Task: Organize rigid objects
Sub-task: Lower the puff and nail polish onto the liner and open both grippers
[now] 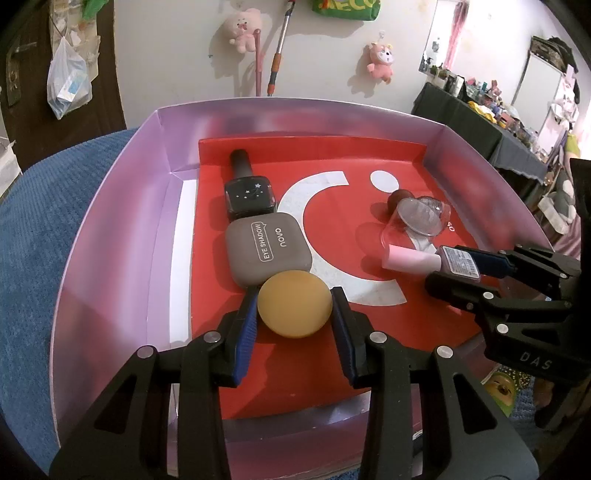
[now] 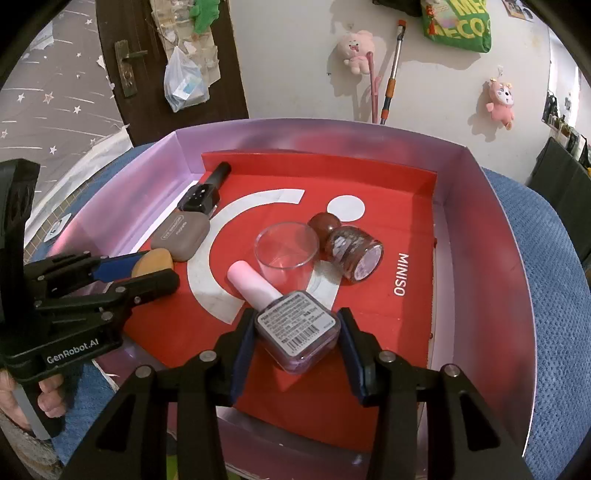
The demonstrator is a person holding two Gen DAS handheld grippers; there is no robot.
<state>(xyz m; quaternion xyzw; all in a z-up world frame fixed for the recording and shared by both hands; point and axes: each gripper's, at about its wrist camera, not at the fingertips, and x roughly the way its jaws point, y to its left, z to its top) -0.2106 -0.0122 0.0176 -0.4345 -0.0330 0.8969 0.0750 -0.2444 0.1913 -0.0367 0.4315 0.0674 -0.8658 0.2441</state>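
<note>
Grippers (image 1: 294, 314) (image 2: 296, 334) bracket sponge (image 1: 294, 303) and bottle (image 2: 299, 328); 2 tray walls (image 2: 480, 236) near.

The grey compact (image 1: 269, 250) carries "EYE SHADOW" in a speech-bubble outline and "novo" beside it. The red liner (image 2: 413, 317) of the box is printed "MINISO" in white. The left gripper (image 2: 153, 271) body reads "GenRobot.AI". The right gripper (image 1: 460, 267) body shows "DAS". The green bag (image 2: 458, 26) on the wall shows partial yellow letters, "ME" above "ECO". The nail polish bottle (image 2: 299, 328) has a base label with a barcode; its fine print is too small to read.
</note>
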